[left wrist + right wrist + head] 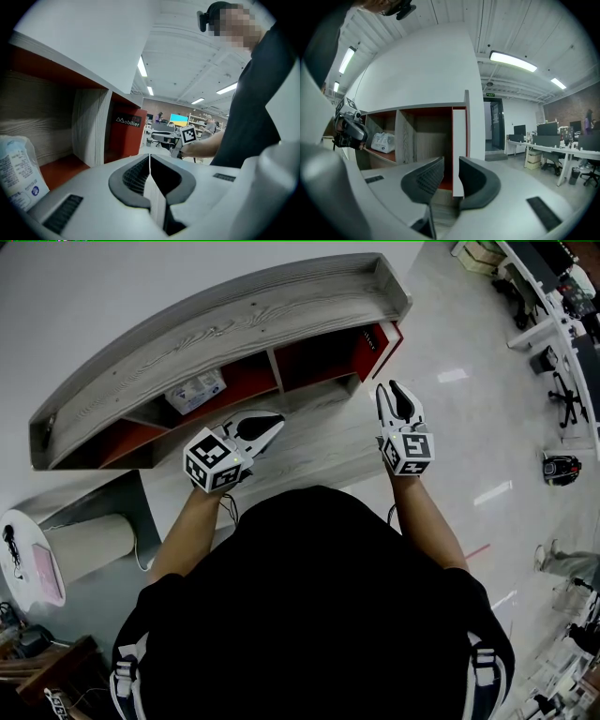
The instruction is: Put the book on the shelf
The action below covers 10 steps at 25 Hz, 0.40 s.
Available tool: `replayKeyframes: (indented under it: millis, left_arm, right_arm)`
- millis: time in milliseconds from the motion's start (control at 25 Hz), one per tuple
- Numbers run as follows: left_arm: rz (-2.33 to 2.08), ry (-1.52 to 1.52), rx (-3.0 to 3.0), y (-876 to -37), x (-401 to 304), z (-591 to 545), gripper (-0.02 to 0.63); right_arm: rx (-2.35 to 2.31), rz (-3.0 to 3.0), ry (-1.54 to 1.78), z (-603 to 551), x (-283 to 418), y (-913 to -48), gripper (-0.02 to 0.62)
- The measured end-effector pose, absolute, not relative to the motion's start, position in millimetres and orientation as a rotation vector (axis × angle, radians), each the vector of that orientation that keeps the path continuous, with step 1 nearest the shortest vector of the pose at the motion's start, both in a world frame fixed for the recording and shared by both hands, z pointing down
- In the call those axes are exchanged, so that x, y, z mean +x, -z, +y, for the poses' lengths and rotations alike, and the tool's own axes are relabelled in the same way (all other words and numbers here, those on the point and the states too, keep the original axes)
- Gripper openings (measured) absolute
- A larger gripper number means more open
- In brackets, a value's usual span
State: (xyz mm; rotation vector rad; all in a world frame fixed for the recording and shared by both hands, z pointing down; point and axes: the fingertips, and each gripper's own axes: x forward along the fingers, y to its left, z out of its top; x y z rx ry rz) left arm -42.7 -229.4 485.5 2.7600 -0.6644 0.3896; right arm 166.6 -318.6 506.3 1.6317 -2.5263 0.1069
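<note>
A red-covered book (382,337) stands upright at the right end of the wood-grain shelf (234,315), in its right compartment. The left gripper view shows the book's (126,133) red cover. In the right gripper view the book's (458,150) white page edge faces me. My right gripper (387,387) hovers in front of that end, clear of the book. Its jaws (451,159) are drawn together with only a thin slit and nothing between them. My left gripper (277,423) is shut and empty in front of the middle divider; its tips (150,157) meet.
A white packet (195,392) lies in the compartment left of the divider, beside the left gripper (16,173). A pale cylinder (94,545) and a small round table (14,563) stand at the left. Desks and office chairs (562,390) fill the far right.
</note>
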Motion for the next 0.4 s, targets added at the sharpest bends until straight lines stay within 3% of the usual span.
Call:
replayKeyframes:
  millis: [400]
  left_arm:
    - [-0.647,-0.381,2.774,-481.5,-31.7,-218.6,0.025]
  right_arm:
    - [1.576,-2.563,-0.103,-294.6,162.7,-497.8,0.054]
